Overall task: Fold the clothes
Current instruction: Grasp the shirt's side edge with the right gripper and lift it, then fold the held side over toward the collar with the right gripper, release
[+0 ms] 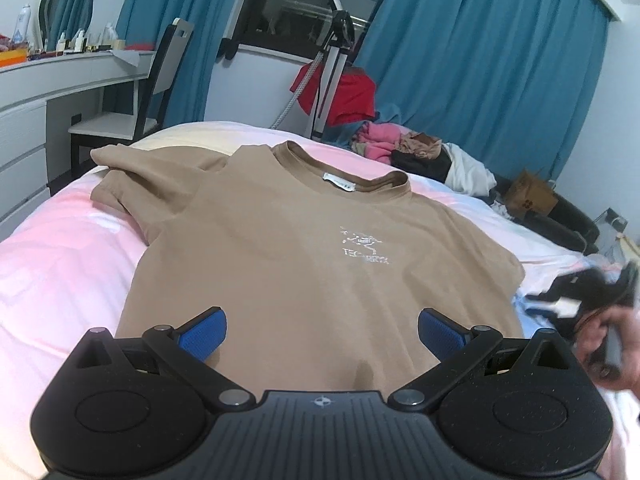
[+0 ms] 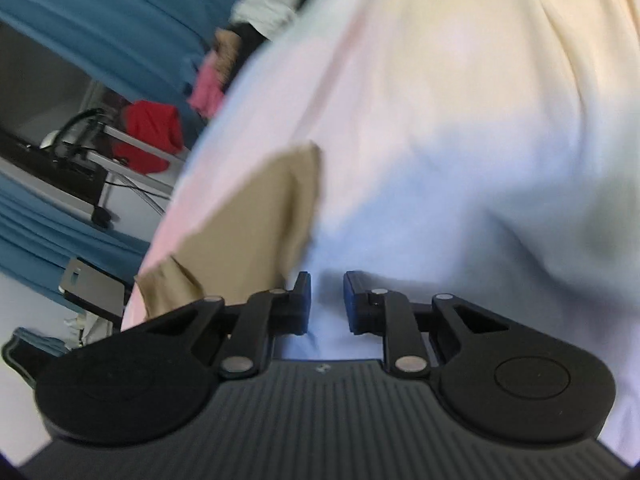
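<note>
A tan shirt (image 1: 288,248) lay spread face up on the bed (image 1: 60,264), collar at 12 o'clock, a white label inside the neck and a pale logo on the chest. The left sleeve, at 10 o'clock in the left wrist view, lay rumpled and partly folded over itself. The left gripper (image 1: 322,334) hovered over the shirt's lower hem with its jaws wide open, blue pads (image 1: 204,336) spread apart and nothing between them. Only this view showed the room beyond: blue curtains (image 1: 500,60) across the back, a chair (image 1: 148,92) beside a white tabletop (image 1: 76,68) carrying bottles at 10 o'clock, a red cloth (image 1: 344,96) draped on a stand at 12 o'clock, and a heap of clothes (image 1: 420,152) at 1 o'clock on the bed's far edge. At 3 o'clock a hand (image 1: 608,344) gripped the blurred right gripper (image 1: 588,292) just off the shirt's right side. The right wrist view was tilted and blurred by motion; it showed mostly the pale sheet of the bed, pink, blue and cream, and just a corner of the shirt at 9 o'clock, reaching down beside the left finger. There the right gripper's jaws stood slightly parted, a narrow gap between them, holding nothing, with bare sheet visible in the gap. The same red cloth and clothes heap appeared at 10 and 11 o'clock, turned sideways.
</note>
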`<state>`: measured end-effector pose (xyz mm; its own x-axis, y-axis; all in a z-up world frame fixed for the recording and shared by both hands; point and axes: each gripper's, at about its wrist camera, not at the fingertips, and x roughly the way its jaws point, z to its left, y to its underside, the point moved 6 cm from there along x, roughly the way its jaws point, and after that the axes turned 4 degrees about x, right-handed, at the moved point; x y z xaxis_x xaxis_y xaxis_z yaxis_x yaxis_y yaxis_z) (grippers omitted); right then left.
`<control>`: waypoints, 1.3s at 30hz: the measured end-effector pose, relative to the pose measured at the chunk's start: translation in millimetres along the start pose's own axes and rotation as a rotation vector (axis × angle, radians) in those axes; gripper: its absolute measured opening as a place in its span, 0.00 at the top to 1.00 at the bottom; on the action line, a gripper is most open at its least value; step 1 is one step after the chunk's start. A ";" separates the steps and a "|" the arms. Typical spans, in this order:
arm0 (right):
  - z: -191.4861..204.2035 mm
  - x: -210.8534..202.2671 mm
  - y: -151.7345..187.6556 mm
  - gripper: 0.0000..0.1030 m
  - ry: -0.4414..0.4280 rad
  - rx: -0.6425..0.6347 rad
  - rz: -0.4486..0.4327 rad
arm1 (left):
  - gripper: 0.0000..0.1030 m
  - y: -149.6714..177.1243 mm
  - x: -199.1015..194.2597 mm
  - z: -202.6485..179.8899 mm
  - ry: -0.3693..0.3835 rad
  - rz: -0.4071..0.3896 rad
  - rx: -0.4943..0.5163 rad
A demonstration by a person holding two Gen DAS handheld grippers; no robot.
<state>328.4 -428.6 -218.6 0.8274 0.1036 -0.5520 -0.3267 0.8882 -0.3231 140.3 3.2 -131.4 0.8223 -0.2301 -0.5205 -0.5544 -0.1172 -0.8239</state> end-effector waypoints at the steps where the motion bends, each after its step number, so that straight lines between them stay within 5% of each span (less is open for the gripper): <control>1: -2.9 2.1 2.5 0.81 -0.005 0.006 0.008 | 0.00 1.0 -1.1 0.0 0.005 0.002 -0.005; 14: 8.8 21.8 8.7 0.65 -0.101 0.024 0.027 | 0.00 7.7 11.2 -1.3 0.021 0.052 -0.031; 21: 34.2 21.8 7.7 0.62 -0.054 -0.185 -0.024 | 0.00 10.3 15.3 -8.2 0.028 0.060 -0.007; 30: 63.5 30.9 22.7 0.63 -0.135 -0.288 -0.002 | 0.00 9.6 15.7 -12.7 0.041 0.054 0.018; 34: 63.2 41.9 33.1 0.66 -0.125 -0.276 0.032 | 0.00 9.7 16.5 -12.3 0.049 0.051 0.020; 36: 59.0 44.6 36.8 0.82 -0.104 -0.244 0.048 | 0.00 9.6 16.7 -11.3 0.050 0.049 0.021; 39: 56.0 35.6 34.3 0.85 -0.068 -0.244 0.019 | 0.00 9.2 17.5 -9.2 0.049 0.048 0.012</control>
<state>372.2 -369.4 -206.3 0.8463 0.1560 -0.5094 -0.4360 0.7522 -0.4940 148.4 -10.8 -146.1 0.7872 -0.2819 -0.5485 -0.5913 -0.0929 -0.8011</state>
